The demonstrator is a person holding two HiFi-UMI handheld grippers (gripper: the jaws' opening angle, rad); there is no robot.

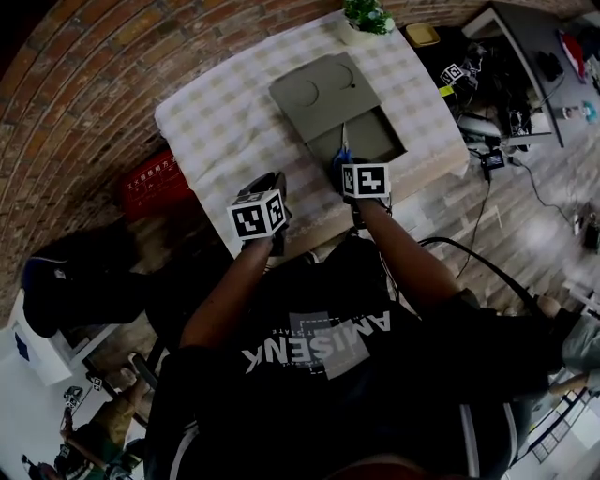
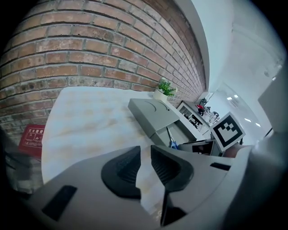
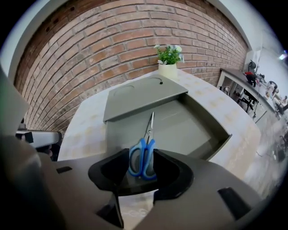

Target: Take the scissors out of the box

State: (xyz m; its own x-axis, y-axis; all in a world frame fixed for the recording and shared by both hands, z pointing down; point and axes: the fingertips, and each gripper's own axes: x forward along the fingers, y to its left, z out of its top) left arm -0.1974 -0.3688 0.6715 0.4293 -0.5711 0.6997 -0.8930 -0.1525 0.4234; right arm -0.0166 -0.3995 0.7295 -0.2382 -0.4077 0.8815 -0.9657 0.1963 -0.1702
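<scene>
One grey box (image 1: pixel 386 141) is sitting on the table (image 1: pixel 220 117), and its flat lid (image 1: pixel 314 94) is lying pushed back over the far half, leaving the near half uncovered. One pair of blue-handled scissors (image 3: pixel 143 155) is lying inside on the box floor, blades pointing away towards the lid. One small potted plant (image 1: pixel 366 17) is standing at the far table edge. Two tools are hovering at the near side. The right tool (image 3: pixel 142 167) is standing spread wide, the scissors' handles showing between its pads, not pinched. The left tool (image 2: pixel 145 164) is hanging over bare cloth beside the box, its pads leaving only a narrow gap, holding nothing.
</scene>
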